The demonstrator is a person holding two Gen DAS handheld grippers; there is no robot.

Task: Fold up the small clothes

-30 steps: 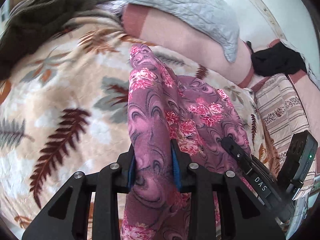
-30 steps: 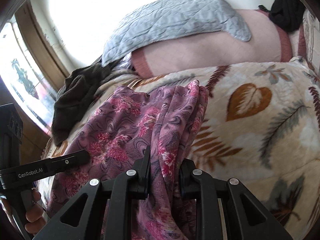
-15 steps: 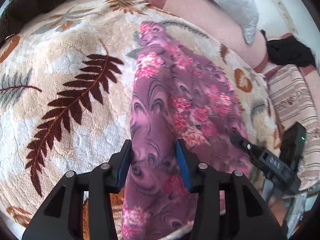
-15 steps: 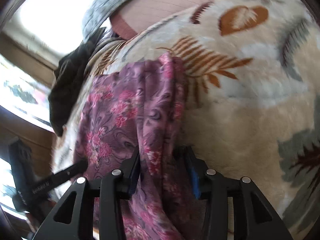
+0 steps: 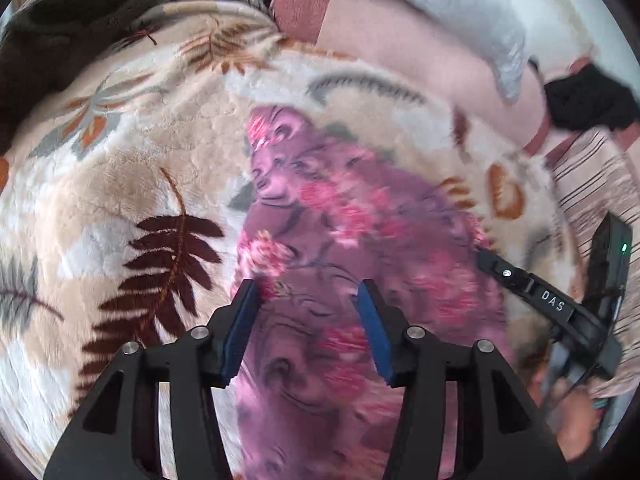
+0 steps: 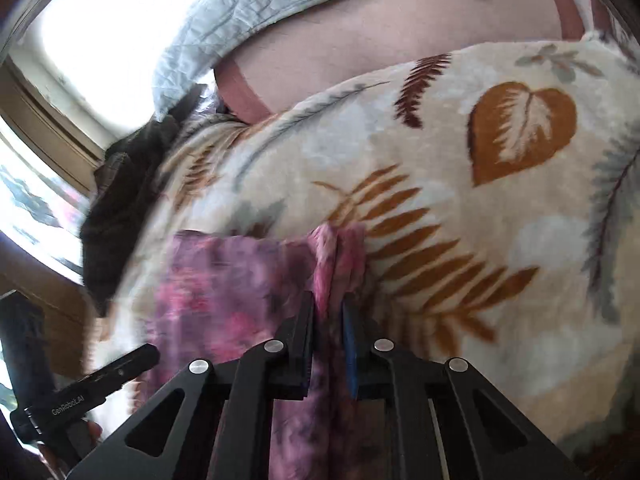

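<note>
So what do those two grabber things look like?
Both are black plastic. The left gripper has blue pads inside its fingers and silver screws; its side reads "GenRobot.AI". The right gripper looks the same, its side reads "DAS", and a green light glows nearby.

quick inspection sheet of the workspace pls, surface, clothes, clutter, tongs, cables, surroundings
surface: leaf-print fleece blanket, plush, spread over a bed.
job's things: pink floral garment lying lengthwise on the blanket, blurred in both views.
clutter: dark brown cloth heaped at the blanket's far edge; black cloth at the far right.
grippers: left tongs opening, pads apart, garment between them but not pinched; right tongs closing, a bunched fold of garment between the pads.
cables: nothing seen.
surroundings: grey quilted cover over a pink bolster; striped bedding; bright window at the left in the right wrist view.
</note>
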